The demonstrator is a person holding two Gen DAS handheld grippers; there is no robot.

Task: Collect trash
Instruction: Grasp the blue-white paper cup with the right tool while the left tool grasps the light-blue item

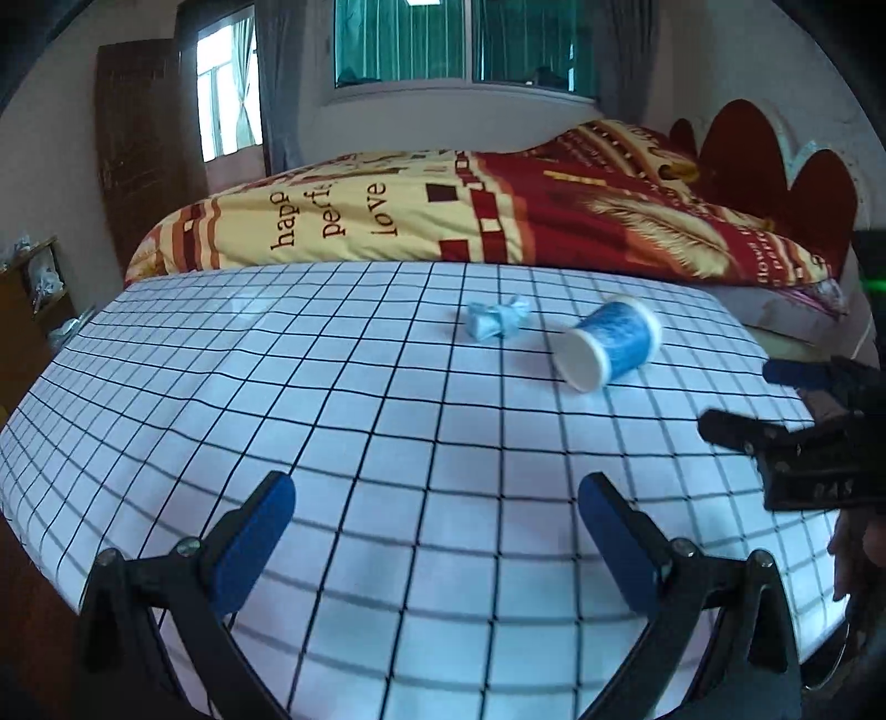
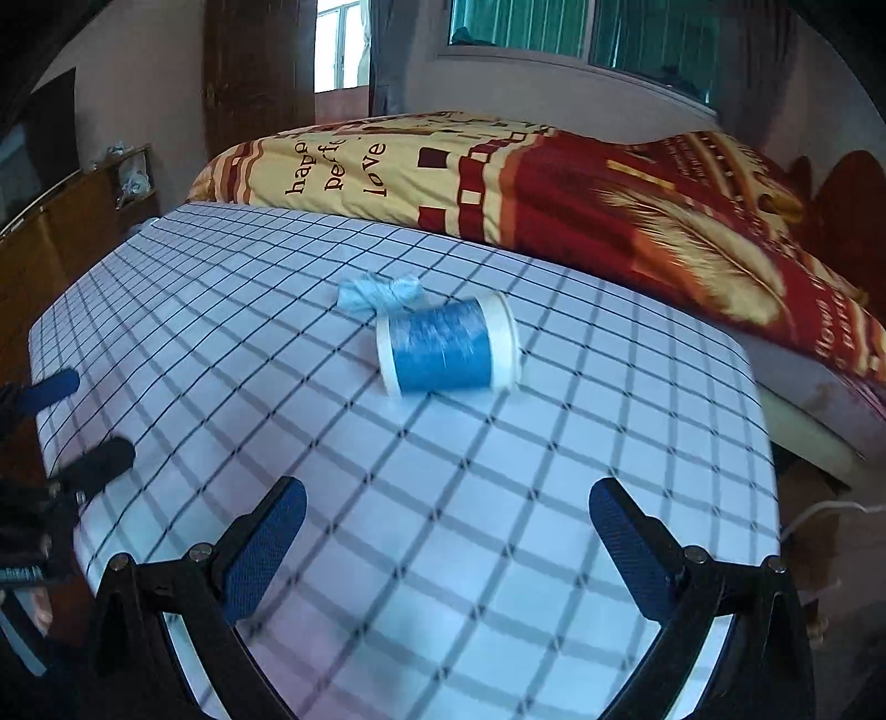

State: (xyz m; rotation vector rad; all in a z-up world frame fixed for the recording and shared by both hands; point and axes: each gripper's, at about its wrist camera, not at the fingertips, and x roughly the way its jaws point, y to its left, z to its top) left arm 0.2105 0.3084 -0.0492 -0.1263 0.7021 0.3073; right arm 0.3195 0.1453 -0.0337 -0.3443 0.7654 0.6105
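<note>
Both the left tongs [image 1: 437, 531] and right tongs [image 2: 448, 537] hang wide and empty short of the tipped blue cup [image 2: 448, 346], with the crumpled tissue [image 2: 379, 293] just behind it, apparently readying a first pickup.

- You have one blue paper cup [image 1: 612, 343], lying on its side.
- You have one crumpled pale-blue paper wad [image 1: 496, 320], just beside the cup.
- You have one table with a white grid-checked cloth [image 1: 332, 421]; both items rest on it.
- You have two grippers in view: the left gripper [image 1: 437, 531] and the right gripper [image 2: 446, 540], each with two blue-padded fingers spread wide apart and nothing between them.
- You have one bed with a red-and-yellow quilt [image 1: 443, 216] behind the table.
- You have two windows [image 1: 465, 41].
</note>
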